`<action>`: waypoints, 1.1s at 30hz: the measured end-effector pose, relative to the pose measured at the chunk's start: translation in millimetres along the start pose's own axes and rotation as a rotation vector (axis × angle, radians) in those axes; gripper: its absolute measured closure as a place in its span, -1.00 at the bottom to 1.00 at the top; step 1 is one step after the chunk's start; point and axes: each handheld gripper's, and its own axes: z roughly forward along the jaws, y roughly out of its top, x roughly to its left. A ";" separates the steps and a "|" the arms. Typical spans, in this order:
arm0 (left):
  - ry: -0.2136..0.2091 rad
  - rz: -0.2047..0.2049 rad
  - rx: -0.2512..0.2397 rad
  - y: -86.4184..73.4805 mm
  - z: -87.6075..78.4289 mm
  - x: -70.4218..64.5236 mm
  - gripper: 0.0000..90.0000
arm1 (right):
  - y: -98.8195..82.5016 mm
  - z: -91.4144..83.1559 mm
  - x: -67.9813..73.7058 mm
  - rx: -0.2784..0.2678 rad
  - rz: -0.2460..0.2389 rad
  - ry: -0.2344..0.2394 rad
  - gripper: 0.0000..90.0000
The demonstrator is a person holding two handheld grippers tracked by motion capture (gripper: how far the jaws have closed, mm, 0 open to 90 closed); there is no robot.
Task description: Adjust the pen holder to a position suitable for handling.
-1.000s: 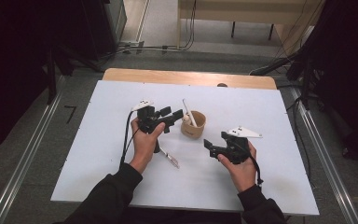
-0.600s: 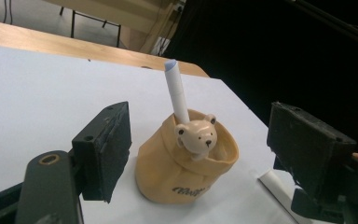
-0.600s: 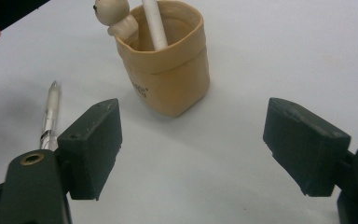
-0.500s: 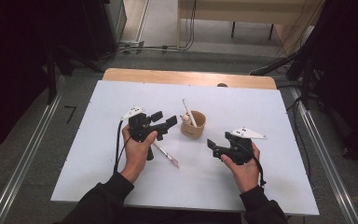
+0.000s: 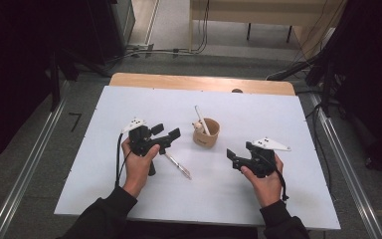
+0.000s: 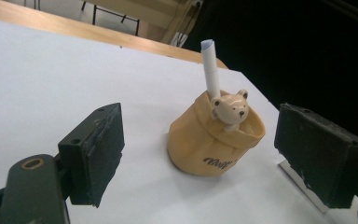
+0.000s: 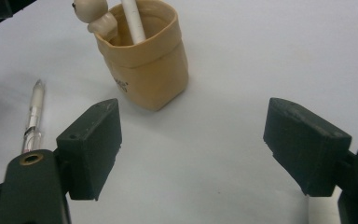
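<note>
At centre frame, a tan cup (image 5: pixel 206 133) holds one white pen (image 5: pixel 201 119); a second pen (image 5: pixel 178 166) lies lower left, beside the left gripper (image 5: pixel 166 135), whose empty jaws have just been opening. Right gripper (image 5: pixel 233 157) waits, released. Next, likely: pick up the loose pen.

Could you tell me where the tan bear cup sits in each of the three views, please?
High view: tan bear cup at table centre, between the hands.
Left gripper view: cup centre, between the open jaws.
Right gripper view: cup upper left of centre.
Shared landmark: white pen standing in it.
</note>
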 end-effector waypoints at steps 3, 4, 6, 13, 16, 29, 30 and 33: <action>0.010 0.000 0.007 -2.1 -2.9 2.9 -0.63 | -1.1 -2.7 -3.6 -0.004 0.003 -0.009 -0.61; 0.012 -0.002 0.008 -2.7 -4.1 3.9 -0.63 | -1.5 -3.7 -4.8 -0.005 0.005 -0.011 -0.61; 0.018 -0.006 0.010 -4.1 -6.2 5.7 -0.63 | -2.5 -5.6 -6.8 -0.007 0.004 -0.021 -0.61; 0.026 -0.002 0.020 -8.8 -13.1 9.0 -0.63 | -6.3 -10.5 -14.1 -0.006 0.002 -0.057 -0.61; 0.030 -0.002 0.028 -11.2 -15.0 10.6 -0.63 | -8.7 -11.8 -16.8 0.001 -0.005 -0.079 -0.61; 0.042 0.000 0.037 -15.2 -20.3 14.2 -0.63 | -23.7 -24.7 -26.3 -0.024 -0.029 -0.215 -0.62; 0.041 -0.002 0.035 -15.3 -20.5 14.3 -0.63 | -26.2 -25.5 -27.1 -0.032 -0.026 -0.231 -0.62; 0.043 0.000 0.039 -16.2 -20.4 14.5 -0.63 | -32.5 -25.8 -29.8 -0.030 -0.005 -0.245 -0.60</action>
